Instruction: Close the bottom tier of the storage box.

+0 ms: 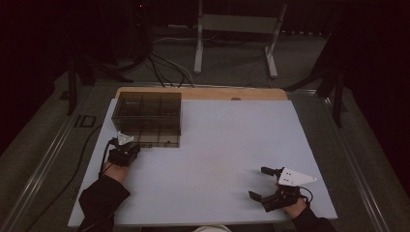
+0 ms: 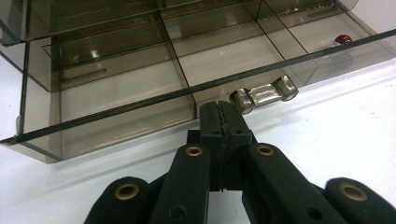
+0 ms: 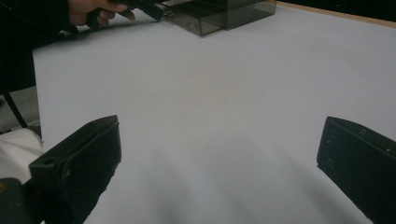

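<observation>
I had the left gripper [image 2: 223, 108] clamped on the front edge of the smoky clear plastic compartment box's [image 1: 147, 114] lid, beside its shiny metal latch [image 2: 264, 92]. The box sat at the white table's [image 1: 217, 159] far left. My right gripper [image 1: 261, 183] rested near the front right, jaws wide apart and empty.

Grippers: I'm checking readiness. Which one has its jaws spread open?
The right gripper, resting on bare table; the left gripper is shut at the compartment box.

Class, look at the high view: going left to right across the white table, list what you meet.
Left tool → smoky clear compartment box → bare white table → right tool
</observation>
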